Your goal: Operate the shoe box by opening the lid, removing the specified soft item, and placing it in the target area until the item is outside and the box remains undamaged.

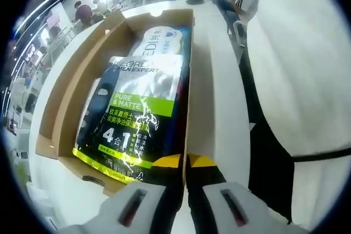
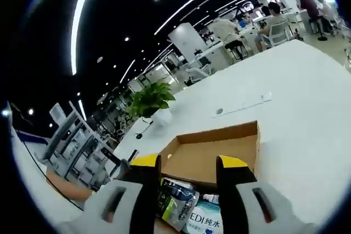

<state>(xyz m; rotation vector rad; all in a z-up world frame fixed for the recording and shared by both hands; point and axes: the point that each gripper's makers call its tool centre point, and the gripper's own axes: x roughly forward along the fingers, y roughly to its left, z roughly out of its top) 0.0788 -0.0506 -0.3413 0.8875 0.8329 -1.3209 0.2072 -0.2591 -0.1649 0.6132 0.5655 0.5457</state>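
The brown cardboard shoe box (image 1: 60, 119) lies open on a white table. Inside it, a black-and-green soft pouch (image 1: 131, 119) rests on top, with a white pouch (image 1: 159, 36) behind it. My left gripper (image 1: 185, 163) sits at the box's near right corner. Its yellow-tipped jaws are pressed together on the box's right wall (image 1: 189, 80), one jaw inside and one outside. In the right gripper view, my right gripper (image 2: 189, 163) hovers open over the box. The raised lid (image 2: 214, 146) shows between its jaws, and the pouches (image 2: 178, 201) lie just below.
The white table (image 2: 296, 91) stretches wide past the box. A person's white clothing (image 1: 307, 69) is close along the table's right side. A potted plant (image 2: 151, 100) stands at the far table edge. People sit at desks (image 2: 230, 31) in the background.
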